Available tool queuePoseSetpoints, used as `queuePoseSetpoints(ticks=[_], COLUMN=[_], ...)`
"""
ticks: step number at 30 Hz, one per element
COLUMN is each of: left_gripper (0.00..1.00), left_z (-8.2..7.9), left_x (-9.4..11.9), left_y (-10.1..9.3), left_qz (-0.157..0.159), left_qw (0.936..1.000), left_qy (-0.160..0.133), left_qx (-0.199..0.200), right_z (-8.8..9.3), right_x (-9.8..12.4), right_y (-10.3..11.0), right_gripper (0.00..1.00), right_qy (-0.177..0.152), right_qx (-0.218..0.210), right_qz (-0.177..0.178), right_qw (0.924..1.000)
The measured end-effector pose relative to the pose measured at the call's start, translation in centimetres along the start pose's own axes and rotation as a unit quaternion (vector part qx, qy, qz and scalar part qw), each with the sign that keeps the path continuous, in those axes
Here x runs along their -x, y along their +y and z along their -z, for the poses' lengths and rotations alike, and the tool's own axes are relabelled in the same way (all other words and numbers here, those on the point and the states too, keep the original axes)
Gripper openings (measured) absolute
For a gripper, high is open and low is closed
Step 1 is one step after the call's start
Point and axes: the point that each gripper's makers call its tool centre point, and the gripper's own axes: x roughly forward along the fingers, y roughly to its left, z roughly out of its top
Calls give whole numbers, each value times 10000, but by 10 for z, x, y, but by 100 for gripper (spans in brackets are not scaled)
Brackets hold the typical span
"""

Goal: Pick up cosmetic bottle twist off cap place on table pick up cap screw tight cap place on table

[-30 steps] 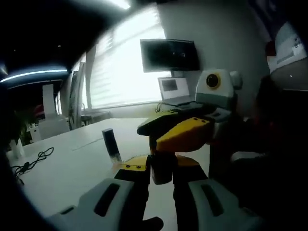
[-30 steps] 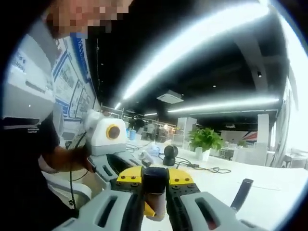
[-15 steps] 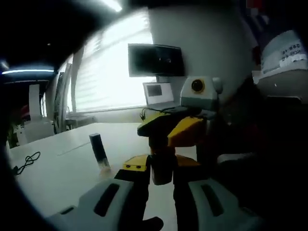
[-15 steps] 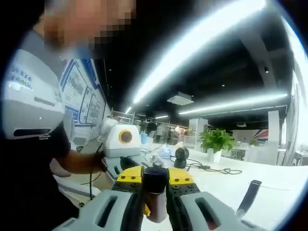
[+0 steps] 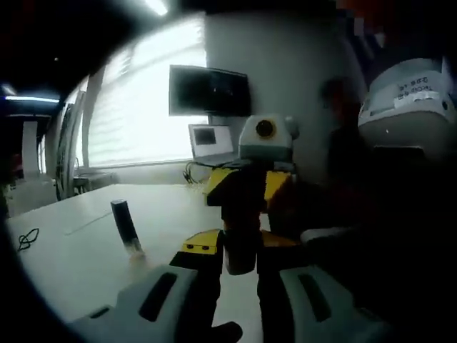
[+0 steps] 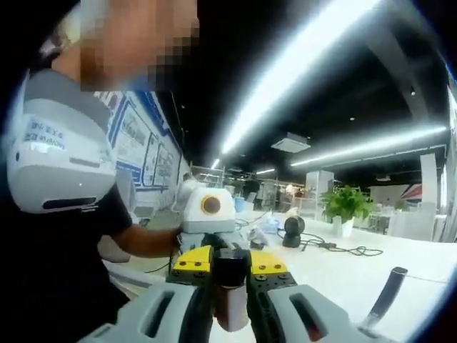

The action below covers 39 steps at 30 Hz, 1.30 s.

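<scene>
The cosmetic bottle (image 5: pixel 240 251) is held up off the white table (image 5: pixel 78 264), between both grippers. My left gripper (image 5: pixel 239 246) is shut on its body. My right gripper (image 5: pixel 246 191) comes in from beyond, yellow and black, and clamps the bottle's top. In the right gripper view, my right gripper (image 6: pixel 230 263) is shut on the dark cap (image 6: pixel 230 273), with the pale bottle body (image 6: pixel 230 313) below it. The left gripper (image 6: pixel 208 239) sits just behind. Whether the cap is still threaded on is hidden by the jaws.
A slim black tube (image 5: pixel 125 225) stands on the table, seen again as the black tube (image 6: pixel 383 296) at the right. A monitor (image 5: pixel 209 91) and laptop (image 5: pixel 207 139) are at the far end. A plant (image 6: pixel 346 204), cables and a person's torso (image 6: pixel 64 214) are nearby.
Both cameras have swung, so the black tube drifts left in the left gripper view. The right gripper has turned on the bottle's top and now faces the left camera more head-on.
</scene>
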Motion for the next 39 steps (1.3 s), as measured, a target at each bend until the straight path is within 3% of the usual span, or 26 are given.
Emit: queuePoseSetpoints(ticks=[5,13,28,39], left_gripper=[9,9,9,9], left_z=[-2,1,5,6], left_x=[0,0,-2,-2], left_y=[-9,-13,-22,-20], left_qz=[322,503,791,692], left_qw=[9993,9985,9967,9974], left_qy=[-150,-164,-137,-157], left_qx=[139,138,95,133], right_z=[-2,2,5,7], right_x=[0,0,3,5], right_y=[8,12,22,19], right_gripper=[12,12,12,12], right_qy=[-77,-67,-55,-57], right_qx=[-389,-575,-589,-549], right_qz=[-507,-787,-1109,-947], right_qw=[9979,9952,9921,9940])
